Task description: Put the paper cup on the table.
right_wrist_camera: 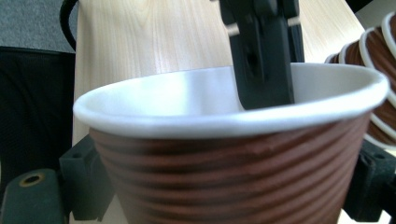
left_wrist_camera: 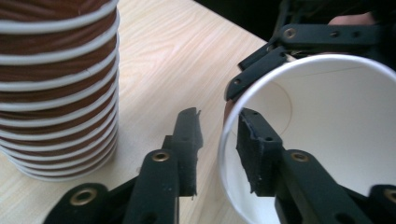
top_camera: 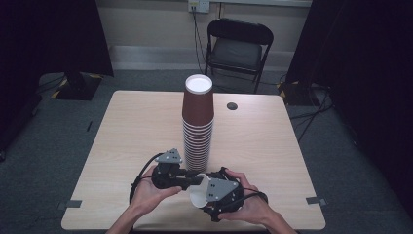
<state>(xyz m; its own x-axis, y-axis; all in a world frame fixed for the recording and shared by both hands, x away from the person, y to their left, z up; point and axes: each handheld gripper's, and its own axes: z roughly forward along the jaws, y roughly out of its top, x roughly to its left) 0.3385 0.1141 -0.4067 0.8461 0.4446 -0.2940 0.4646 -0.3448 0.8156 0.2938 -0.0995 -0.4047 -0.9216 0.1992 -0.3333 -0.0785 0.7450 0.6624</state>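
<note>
A tall stack of brown ribbed paper cups (top_camera: pixel 198 122) stands upside down at the table's middle; its white rims show at the left of the left gripper view (left_wrist_camera: pixel 56 84). In front of it a single brown cup (top_camera: pixel 197 197) lies tilted on its side, with my right gripper (top_camera: pixel 207 191) shut on its ribbed wall (right_wrist_camera: pixel 233 172). The white mouth of that cup (left_wrist_camera: pixel 336 121) faces my left gripper (left_wrist_camera: pixel 218 135). Its jaws straddle the rim, one inside the cup and one outside, with a gap beside the rim, so it is open.
The light wooden table (top_camera: pixel 136 126) has a round cable hole (top_camera: pixel 232 106) behind the stack. A black folding chair (top_camera: pixel 238 46) stands beyond the far edge. Both hands rest near the front edge, and cables trail from the grippers.
</note>
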